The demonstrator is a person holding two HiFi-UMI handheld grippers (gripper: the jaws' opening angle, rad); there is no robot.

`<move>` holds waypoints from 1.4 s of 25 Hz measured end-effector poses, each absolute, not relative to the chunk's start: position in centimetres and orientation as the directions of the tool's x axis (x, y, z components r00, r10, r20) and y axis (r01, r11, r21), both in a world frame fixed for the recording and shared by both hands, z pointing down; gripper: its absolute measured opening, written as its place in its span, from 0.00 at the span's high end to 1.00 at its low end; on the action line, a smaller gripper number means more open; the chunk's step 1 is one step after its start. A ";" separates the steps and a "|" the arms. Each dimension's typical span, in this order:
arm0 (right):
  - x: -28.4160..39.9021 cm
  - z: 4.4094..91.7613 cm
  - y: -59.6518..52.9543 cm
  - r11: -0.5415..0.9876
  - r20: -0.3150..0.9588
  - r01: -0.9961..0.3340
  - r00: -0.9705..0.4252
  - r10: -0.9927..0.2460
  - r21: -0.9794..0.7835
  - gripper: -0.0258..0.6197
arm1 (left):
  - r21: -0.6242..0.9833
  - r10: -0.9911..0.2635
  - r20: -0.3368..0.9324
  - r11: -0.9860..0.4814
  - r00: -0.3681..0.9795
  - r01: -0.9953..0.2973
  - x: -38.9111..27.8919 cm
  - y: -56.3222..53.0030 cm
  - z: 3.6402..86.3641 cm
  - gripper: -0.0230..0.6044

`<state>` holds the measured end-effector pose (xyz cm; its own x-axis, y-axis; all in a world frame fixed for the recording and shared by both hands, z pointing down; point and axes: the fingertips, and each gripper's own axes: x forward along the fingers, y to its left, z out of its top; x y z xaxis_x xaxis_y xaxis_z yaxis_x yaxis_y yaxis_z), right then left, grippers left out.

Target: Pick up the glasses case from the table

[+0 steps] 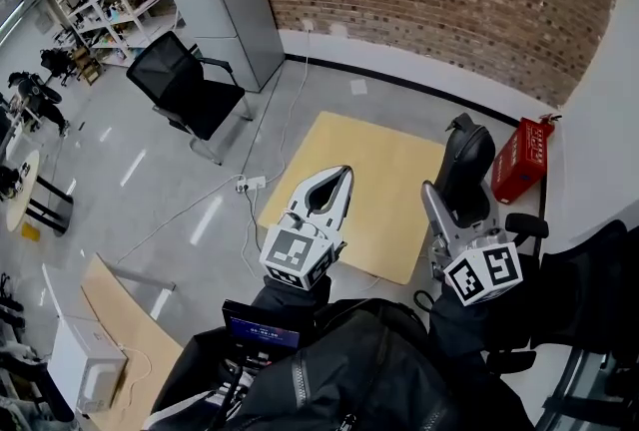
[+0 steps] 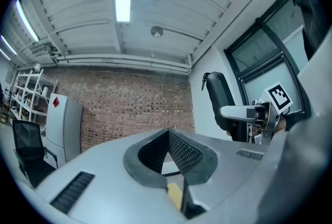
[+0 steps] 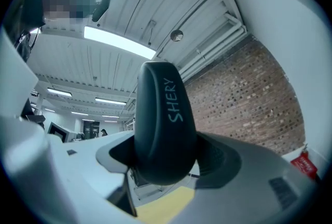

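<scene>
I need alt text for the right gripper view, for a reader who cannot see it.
The right gripper is shut on a dark glasses case printed SHERY, held up against a white ceiling. A brick wall and a red box show at the right.

"SHERY" on the glasses case (image 3: 165, 125)

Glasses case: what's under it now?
The glasses case is clamped in the right gripper, with the wooden table showing below. The spot directly beneath is hidden by case and gripper.
</scene>
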<state>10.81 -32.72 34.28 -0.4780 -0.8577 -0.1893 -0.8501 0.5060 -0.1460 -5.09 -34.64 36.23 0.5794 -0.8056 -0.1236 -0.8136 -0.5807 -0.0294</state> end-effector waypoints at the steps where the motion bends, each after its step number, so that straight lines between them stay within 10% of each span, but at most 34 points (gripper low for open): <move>1: 10.8 34.2 -32.7 0.499 -0.189 -0.856 -0.473 -0.861 -0.133 0.42 | -0.040 -0.806 -0.132 -0.577 0.576 -0.816 -5.0 -34.5 36.0 0.97; 35: 10.8 33.2 -32.8 0.435 -0.313 -0.900 -0.422 -0.851 0.032 0.42 | -0.095 -0.868 -0.254 -0.417 0.427 -0.904 -7.9 -34.3 34.0 0.96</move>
